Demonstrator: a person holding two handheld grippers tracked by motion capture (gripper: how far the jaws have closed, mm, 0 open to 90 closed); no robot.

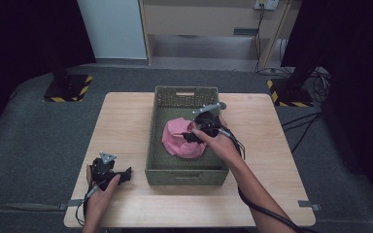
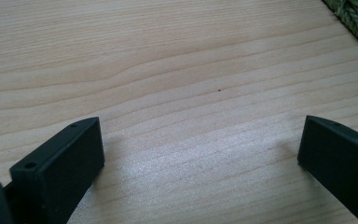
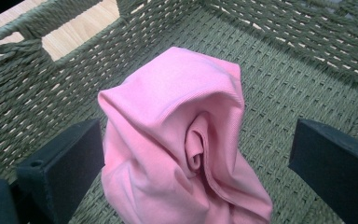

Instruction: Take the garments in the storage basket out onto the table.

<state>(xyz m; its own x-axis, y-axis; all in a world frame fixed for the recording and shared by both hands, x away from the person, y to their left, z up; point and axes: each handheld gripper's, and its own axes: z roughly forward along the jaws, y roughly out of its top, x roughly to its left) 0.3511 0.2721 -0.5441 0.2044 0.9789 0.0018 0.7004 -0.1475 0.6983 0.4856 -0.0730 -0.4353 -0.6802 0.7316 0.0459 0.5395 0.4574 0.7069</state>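
Note:
A crumpled pink cloth (image 1: 177, 138) lies on the floor of a green woven basket (image 1: 184, 177) in the middle of the wooden table (image 1: 126, 116). My right gripper (image 1: 190, 134) reaches down into the basket from the right, just over the cloth. In the right gripper view the pink cloth (image 3: 182, 140) bulges between the two wide-apart jaws of the right gripper (image 3: 200, 149), brushing the left one, with the basket wall (image 3: 28, 84) behind. My left gripper (image 1: 125, 174) rests low over the table's front left, open (image 2: 200, 140) above bare wood.
A corner of the basket (image 2: 356, 18) lies just right of the left gripper. Two stands with yellow-and-black striped bases (image 1: 68, 90) (image 1: 291, 92) sit on the grey floor beyond the table. Cables (image 1: 306, 126) trail on the floor at the right.

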